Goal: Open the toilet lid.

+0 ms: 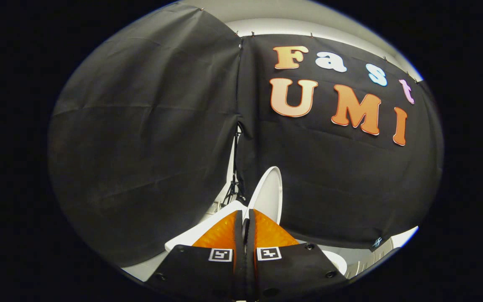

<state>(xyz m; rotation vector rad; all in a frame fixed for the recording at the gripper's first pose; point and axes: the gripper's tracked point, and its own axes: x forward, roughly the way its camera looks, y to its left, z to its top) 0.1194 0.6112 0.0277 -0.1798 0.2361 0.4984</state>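
Observation:
The white toilet lid (pixel 269 196) stands raised and nearly upright, seen almost edge-on just ahead of the fingers. Its near rim runs down into the narrow gap between the two fingers. My gripper (pixel 245 214) is shut on that rim, with both fingers pressed against it from either side. The lid's lower part is hidden behind the fingers.
A white toilet tank top (pixel 208 233) lies left of the fingers. A piece of the white seat or bowl rim (pixel 336 261) shows to their right. A dark light stand (pixel 234 184) stands in the gap between the two black cloth walls beyond.

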